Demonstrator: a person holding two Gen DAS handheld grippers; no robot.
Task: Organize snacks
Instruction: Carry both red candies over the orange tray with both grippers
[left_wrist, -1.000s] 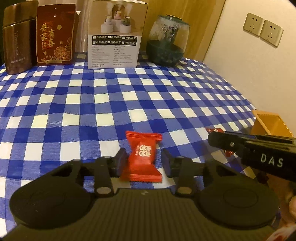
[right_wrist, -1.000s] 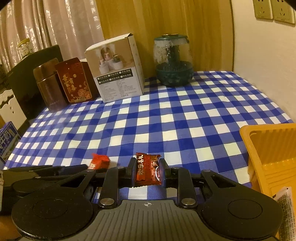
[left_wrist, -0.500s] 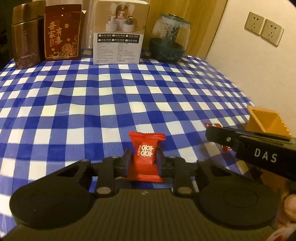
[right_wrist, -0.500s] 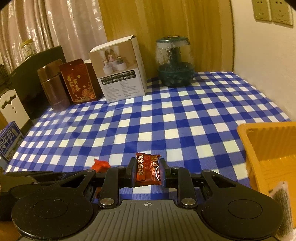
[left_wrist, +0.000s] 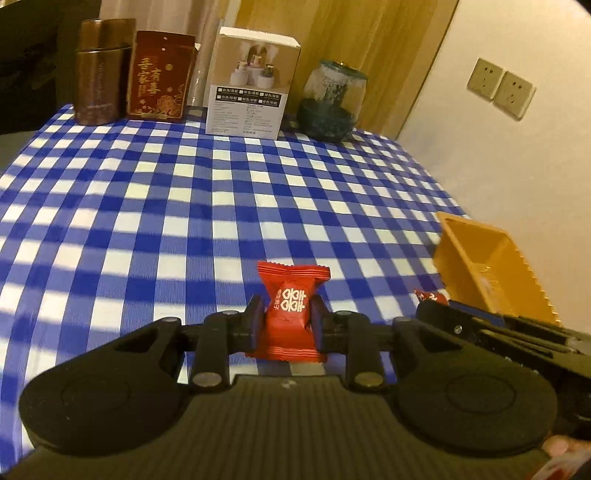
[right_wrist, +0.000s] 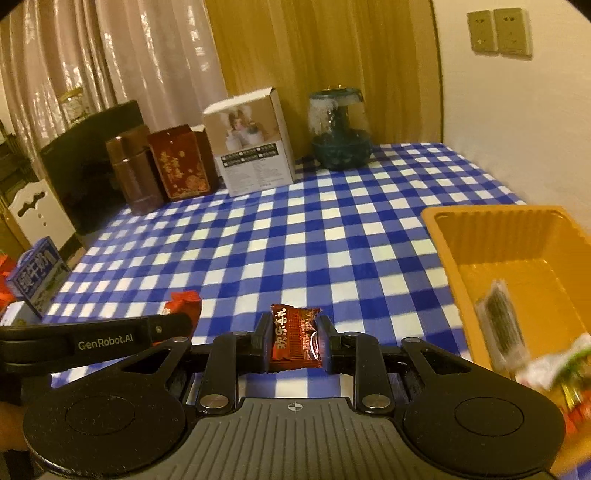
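Note:
My left gripper (left_wrist: 288, 317) is shut on a red candy packet (left_wrist: 291, 302) with white characters, held above the blue checked tablecloth. My right gripper (right_wrist: 293, 339) is shut on a dark red-brown snack packet (right_wrist: 295, 338), also lifted off the cloth. An orange plastic basket (right_wrist: 454, 254) stands at the right with several wrapped snacks inside (right_wrist: 498, 328); it also shows in the left wrist view (left_wrist: 476, 258). In the right wrist view the left gripper's finger (right_wrist: 110, 338) and its red candy (right_wrist: 184, 299) show at the left.
At the back of the table stand a brown tin (left_wrist: 98, 74), a red gift box (left_wrist: 160, 75), a white carton (left_wrist: 251, 85) and a glass jar (left_wrist: 332, 101). A blue-white carton (right_wrist: 37, 273) sits off the left edge. A wall runs along the right.
Both grippers have risen and shifted right toward the orange basket with their packets. The left gripper, open around the red candy a second ago, is now closed on it.

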